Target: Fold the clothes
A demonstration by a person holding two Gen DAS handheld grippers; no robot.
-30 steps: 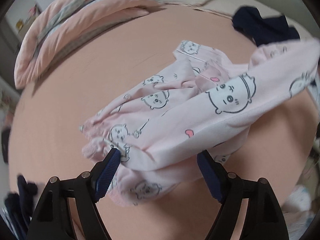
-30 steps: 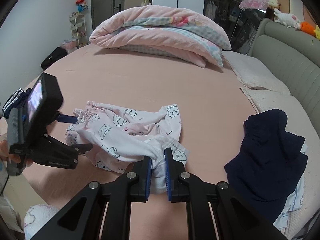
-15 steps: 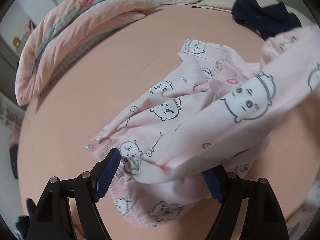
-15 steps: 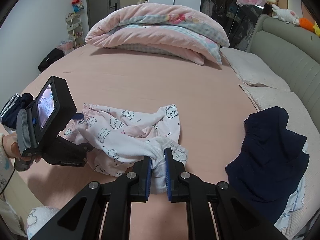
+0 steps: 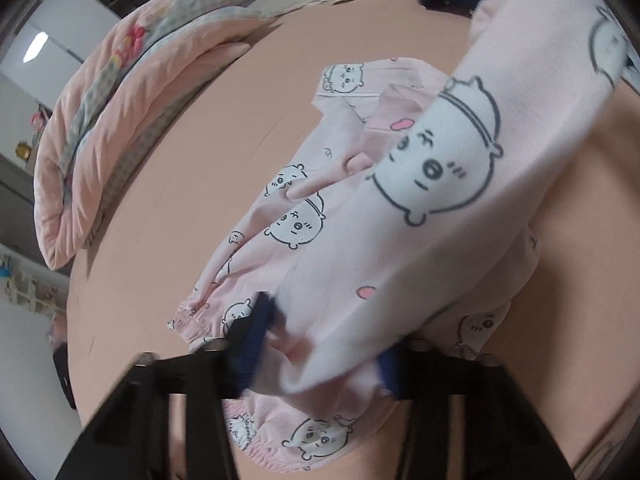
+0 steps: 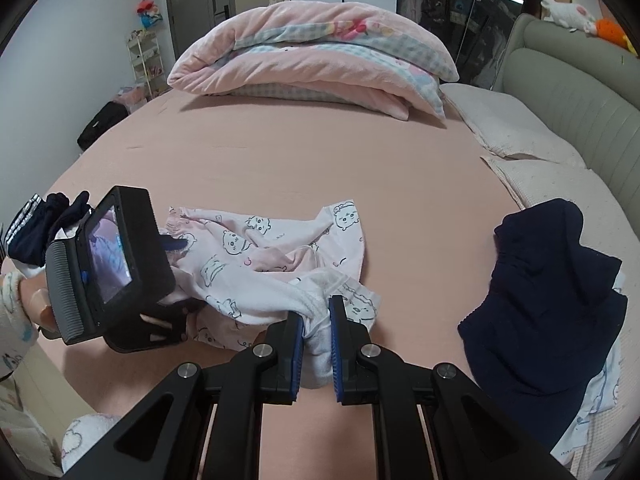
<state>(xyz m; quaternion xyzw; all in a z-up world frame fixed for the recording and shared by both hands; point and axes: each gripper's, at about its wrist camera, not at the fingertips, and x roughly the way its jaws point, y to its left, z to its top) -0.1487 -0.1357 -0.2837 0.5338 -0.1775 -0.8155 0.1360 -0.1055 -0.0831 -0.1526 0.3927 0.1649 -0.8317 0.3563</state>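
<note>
Right now my right gripper [image 6: 315, 330] is clamped nearly shut on a bunched wad of the pink pajama pants [image 6: 272, 256], fabric squeezed between both blue pads. Pants lie crumpled on the bed [image 6: 280, 152], near its front edge, printed with white cartoon faces and small pink hearts.

Left gripper [image 5: 320, 350] sits at the other end of the pants, by the gathered cuff [image 5: 192, 318]. Its jaws are closing, with a fold of pink fabric between them. Left wrist view is motion-blurred, so I can't say for sure the pads are pressing the cloth yet; looks like they're just reaching it. From the right wrist view I see that unit's body and screen [image 6: 108, 256] from behind, held in a hand [image 6: 36, 300] with a patterned sleeve, fingertips buried in the fabric.

One pant leg runs raised between the two grippers, filling the right side of the left view.

Elsewhere on the bed: folded pink quilt [image 6: 316, 52] at the far side, dark navy garment [image 6: 540, 300] well apart to the right, lying on a lighter printed piece. Beige pillows [image 6: 520, 128] rest against the grey headboard [image 6: 580, 80].
</note>
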